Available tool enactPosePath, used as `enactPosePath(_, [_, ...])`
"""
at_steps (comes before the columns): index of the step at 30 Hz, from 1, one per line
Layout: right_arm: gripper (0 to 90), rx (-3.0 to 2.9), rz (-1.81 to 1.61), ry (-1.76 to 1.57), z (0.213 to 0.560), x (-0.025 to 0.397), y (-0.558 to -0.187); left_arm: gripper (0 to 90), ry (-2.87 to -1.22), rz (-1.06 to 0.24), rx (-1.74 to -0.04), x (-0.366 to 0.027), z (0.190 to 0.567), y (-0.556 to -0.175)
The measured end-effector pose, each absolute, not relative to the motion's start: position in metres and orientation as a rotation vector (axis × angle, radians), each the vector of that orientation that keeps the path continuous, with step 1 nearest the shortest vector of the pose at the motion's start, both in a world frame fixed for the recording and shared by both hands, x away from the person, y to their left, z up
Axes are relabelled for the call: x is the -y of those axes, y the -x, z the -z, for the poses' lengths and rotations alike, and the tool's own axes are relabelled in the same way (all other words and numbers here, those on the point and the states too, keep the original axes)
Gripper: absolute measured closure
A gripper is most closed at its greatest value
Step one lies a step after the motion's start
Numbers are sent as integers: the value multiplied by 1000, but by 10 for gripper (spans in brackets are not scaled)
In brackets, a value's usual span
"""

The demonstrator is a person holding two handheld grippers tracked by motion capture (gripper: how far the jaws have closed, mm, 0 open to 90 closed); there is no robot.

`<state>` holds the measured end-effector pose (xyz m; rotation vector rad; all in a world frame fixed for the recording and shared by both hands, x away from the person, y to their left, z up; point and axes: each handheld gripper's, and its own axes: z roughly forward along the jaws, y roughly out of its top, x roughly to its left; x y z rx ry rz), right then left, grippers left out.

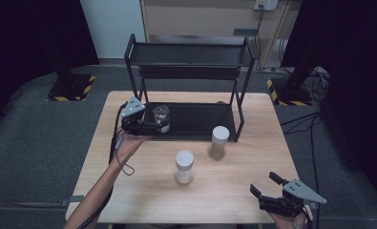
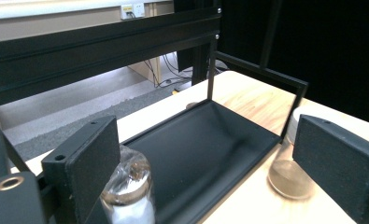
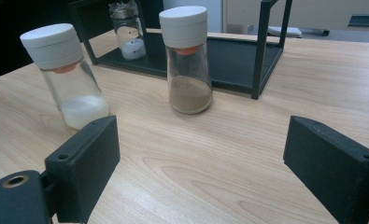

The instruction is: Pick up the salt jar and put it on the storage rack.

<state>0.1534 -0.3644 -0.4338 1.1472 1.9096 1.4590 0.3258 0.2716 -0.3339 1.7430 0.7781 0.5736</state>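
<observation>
A small clear jar (image 1: 161, 117) with white powder in it and no white cap stands at the left end of the black rack's lower shelf (image 1: 200, 121). My left gripper (image 1: 152, 123) is at that jar, jaws open. In the left gripper view the jar (image 2: 126, 191) stands just inside the left jaw, and the left gripper (image 2: 208, 154) is not closed on it. Two white-capped jars stand on the table: one with white powder (image 1: 184, 166) and one with brown powder (image 1: 218, 142). My right gripper (image 1: 265, 183) hovers open at the table's near right corner, and nothing lies between its fingers.
The two-tier rack (image 1: 191, 52) fills the far half of the wooden table (image 1: 129, 191). In the right gripper view the white-powder jar (image 3: 65, 74) and the brown-powder jar (image 3: 187, 60) stand ahead of the jaws, with the rack (image 3: 238, 51) and the small jar (image 3: 126, 30) behind.
</observation>
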Motion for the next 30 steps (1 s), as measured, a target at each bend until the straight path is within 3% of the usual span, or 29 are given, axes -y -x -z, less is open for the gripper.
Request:
enactPosePath(21, [107, -1913, -1448, -1144, 433, 362, -153, 75, -1707, -531, -716, -318, 365, -237])
enactPosePath(30, [107, -1917, -1444, -1142, 432, 362, -153, 75, -1708, -535, -727, -329, 383, -218])
